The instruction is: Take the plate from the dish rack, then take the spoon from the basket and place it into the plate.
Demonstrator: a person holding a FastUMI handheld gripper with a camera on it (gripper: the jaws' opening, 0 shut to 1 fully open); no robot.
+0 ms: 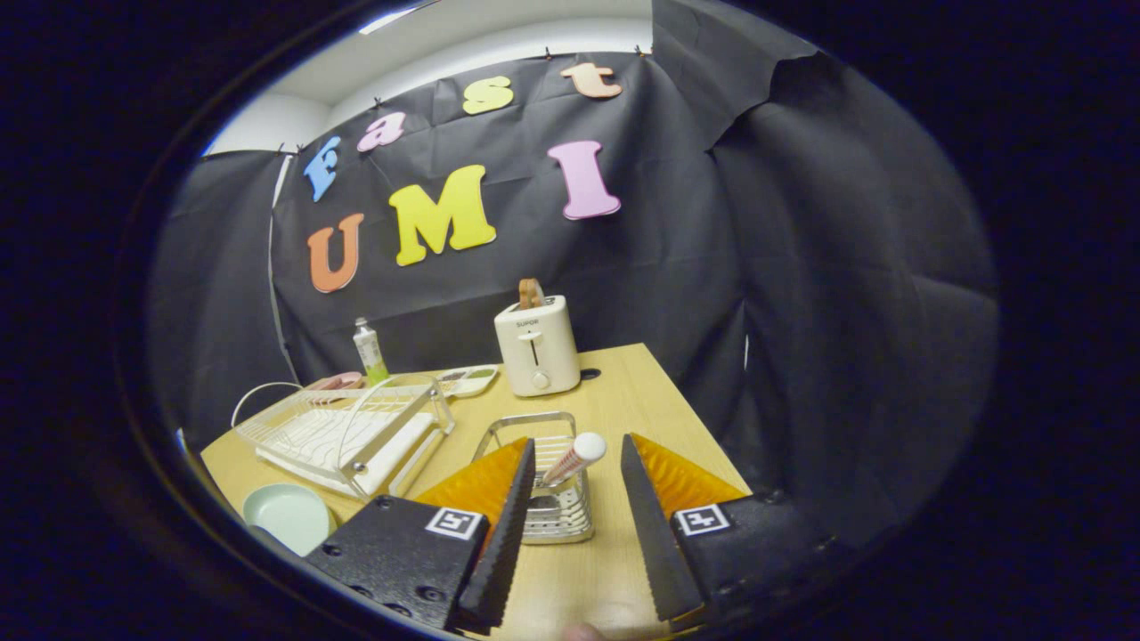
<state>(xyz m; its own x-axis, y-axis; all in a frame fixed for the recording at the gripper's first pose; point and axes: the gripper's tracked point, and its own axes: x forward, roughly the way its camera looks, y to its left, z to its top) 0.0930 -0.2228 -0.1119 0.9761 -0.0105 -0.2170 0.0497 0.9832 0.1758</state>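
Your gripper (574, 521) is spread wide, holding nothing. The spoon (574, 457) stands in the basket (552, 499) between the fingers; it looks light, stiff, probably slippery, so pinch its handle. The plate (289, 516) lies near left.

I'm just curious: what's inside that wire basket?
A spoon stands in the basket, its handle leaning out between the open gripper's fingers. Its lower end is hidden behind the wires and one finger.
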